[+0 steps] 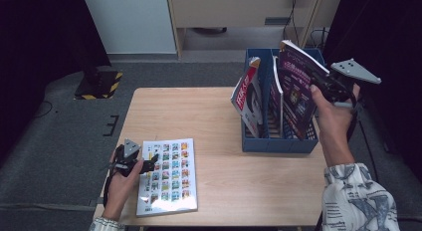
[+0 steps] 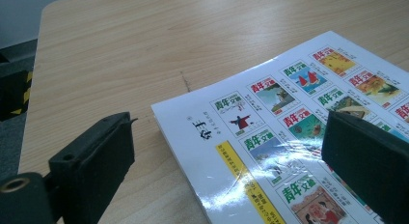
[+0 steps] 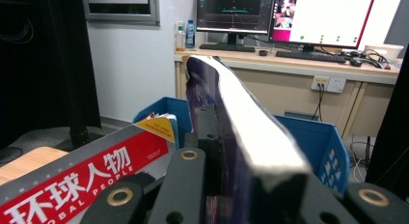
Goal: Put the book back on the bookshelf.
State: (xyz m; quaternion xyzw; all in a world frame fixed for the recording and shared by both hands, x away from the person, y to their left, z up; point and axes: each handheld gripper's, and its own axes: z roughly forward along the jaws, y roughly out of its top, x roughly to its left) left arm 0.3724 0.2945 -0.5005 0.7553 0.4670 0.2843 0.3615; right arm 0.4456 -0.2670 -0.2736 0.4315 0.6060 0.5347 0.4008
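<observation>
My right jaws (image 1: pixel 318 84) are pinching a purple magazine (image 1: pixel 297 89) by its edge, holding it nearly upright above the blue rack (image 1: pixel 278 141) at the counter's far right corner. I keep it on edge like that because the rack's slots are narrow and open upward; flat, it would never drop in. From the right gripper view the glossy magazine (image 3: pixel 241 122) runs straight up between my jaws, bowing a little at the top, so my grip sits low and the free end sags. Its lower corner looks to be already down among the dividers, though I cannot tell whether it rests on the rack's floor.

A red-and-white magazine (image 1: pixel 247 94) leans in the rack's left slot, tilted toward the counter's left edge, and another thin one (image 1: pixel 276 99) stands between it and mine. That is why I judge the right-hand slot the one to aim for.

My left jaws (image 1: pixel 149 164) are spread and pinch nothing. They hover at the left edge of a white magazine (image 1: pixel 169 176) lying flat near the counter's near left corner; in the left gripper view one pad (image 2: pixel 91 161) sits over bare counter (image 2: pixel 144 55) and the other over the white magazine (image 2: pixel 270 151) cover, placed to close on that edge once the other hand is free.
</observation>
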